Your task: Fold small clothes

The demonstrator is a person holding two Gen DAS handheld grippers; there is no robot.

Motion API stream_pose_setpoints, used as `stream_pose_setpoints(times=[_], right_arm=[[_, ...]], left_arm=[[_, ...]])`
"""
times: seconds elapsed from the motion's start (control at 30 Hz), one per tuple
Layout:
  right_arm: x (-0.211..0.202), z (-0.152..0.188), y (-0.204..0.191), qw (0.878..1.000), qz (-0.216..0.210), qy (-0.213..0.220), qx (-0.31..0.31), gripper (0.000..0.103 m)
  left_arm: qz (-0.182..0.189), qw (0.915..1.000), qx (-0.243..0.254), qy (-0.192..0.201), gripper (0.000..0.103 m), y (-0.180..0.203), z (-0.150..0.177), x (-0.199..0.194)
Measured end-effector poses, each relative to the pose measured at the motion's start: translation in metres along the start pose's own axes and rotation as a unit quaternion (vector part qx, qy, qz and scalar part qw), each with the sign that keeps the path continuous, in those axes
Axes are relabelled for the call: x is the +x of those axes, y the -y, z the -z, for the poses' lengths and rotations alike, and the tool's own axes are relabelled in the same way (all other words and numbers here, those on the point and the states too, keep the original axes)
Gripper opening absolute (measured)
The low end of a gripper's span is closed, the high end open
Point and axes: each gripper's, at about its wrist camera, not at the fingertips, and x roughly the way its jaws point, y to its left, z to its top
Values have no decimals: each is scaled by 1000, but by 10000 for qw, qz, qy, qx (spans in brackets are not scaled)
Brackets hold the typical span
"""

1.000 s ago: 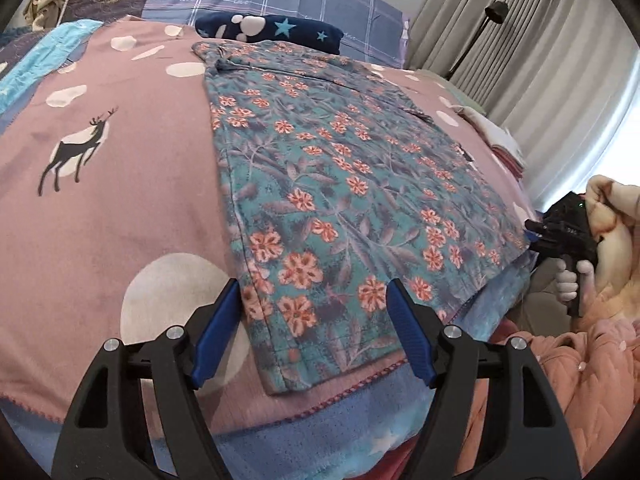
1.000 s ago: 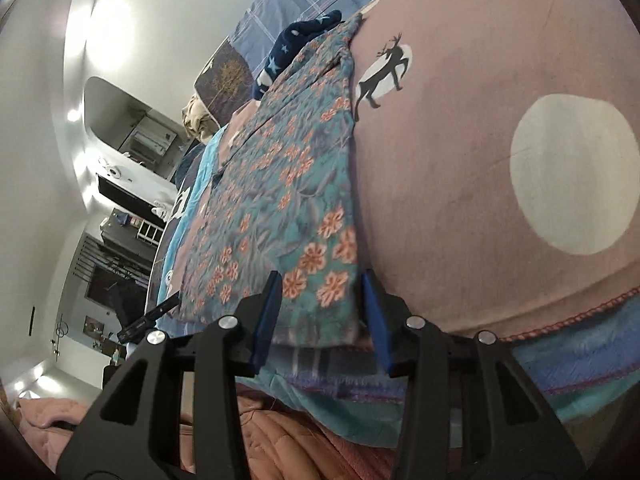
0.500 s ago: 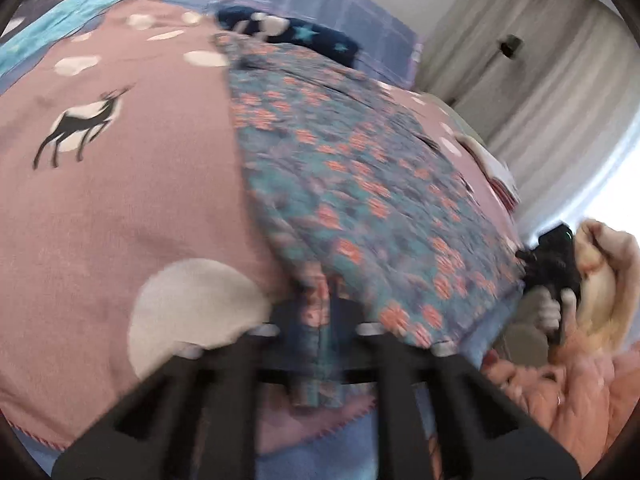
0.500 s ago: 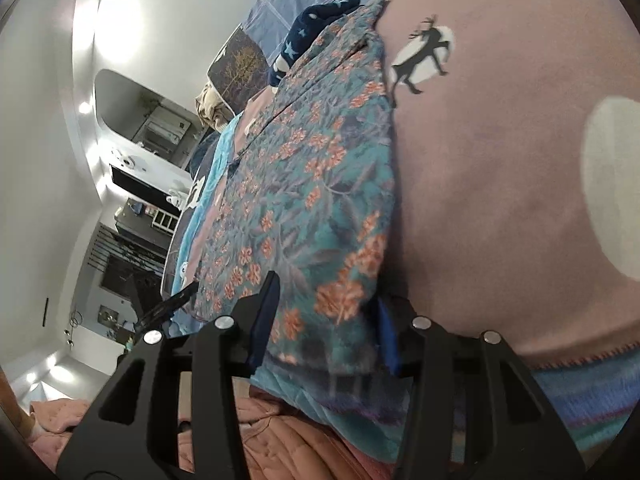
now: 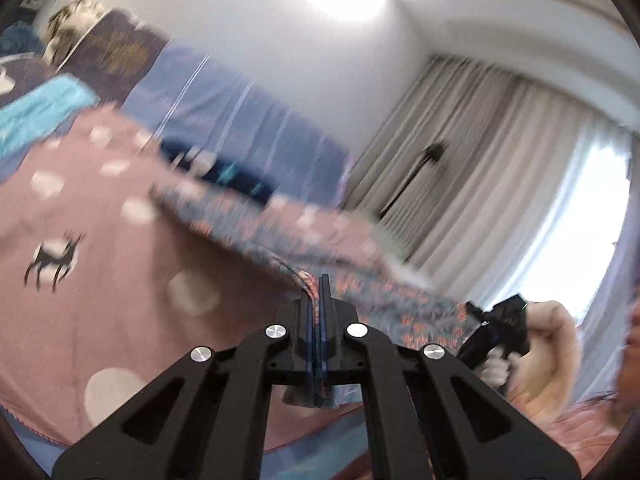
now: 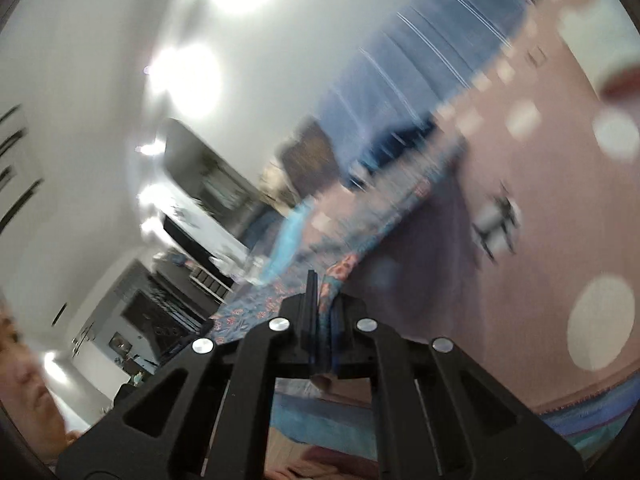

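- Lifting the near hem of the floral garment point(image 5: 360, 296) off the bed point(image 5: 100, 280) looks like the step in hand: both tools are clamped on the cloth, one at each near corner.
- The left tool point(image 5: 319, 300) has its jaws pressed together with a fold of floral fabric between them; a tail of cloth hangs below the pads.
- The right tool point(image 6: 320, 300) is likewise closed on the hem, the fabric bunched between its blue pads.
- The far end of the garment lies on the pink spotted blanket point(image 5: 60, 320), near the dark star pillow point(image 5: 224, 172); the near end is raised.
- To do it well, I would keep both hands level and evenly apart so the hem stays taut, then carry it towards the far end and lay edge on edge.
- A risk: thin cloth could slip from the pads if pulled unevenly.
- Compared with a second ago, the garment lay flat and both tools stood open at its hem; their jaws have just closed on it, and both views now tip up to wall, curtains point(image 5: 480, 160) and ceiling, heavily blurred.
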Motion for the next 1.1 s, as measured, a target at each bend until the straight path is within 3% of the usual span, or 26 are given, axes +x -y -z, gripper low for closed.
stream_pose_setpoints(times=[0.07, 0.17, 0.23, 0.37, 0.6, 0.83, 1.1], right_arm=[[-25, -2, -27, 9985, -187, 302, -415, 5], [-47, -1, -49, 9930, 280, 548, -1006, 6], [-44, -3, -38, 9938, 555, 465, -843, 8], [-22, -4, 2, 9983, 475, 300, -151, 8], [7, -13, 16, 9979, 610, 167, -155, 8], [49, -55, 30, 9970, 702, 190, -254, 8], [132, -134, 68, 9932, 1148, 139, -160, 8]], left_arm=[[118, 9991, 221, 341, 2, 23, -3, -24], [-16, 9979, 371, 537, 2, 35, 1, -36], [-109, 9989, 221, 405, 2, 26, 6, -30], [-276, 9993, -239, 114, 2, 1, 15, -5], [-377, 9987, -336, 102, 2, -7, 5, 14], [-755, 9969, -160, 146, 2, -17, -33, 55], [-1207, 9924, -209, 65, 2, -57, -96, 133]])
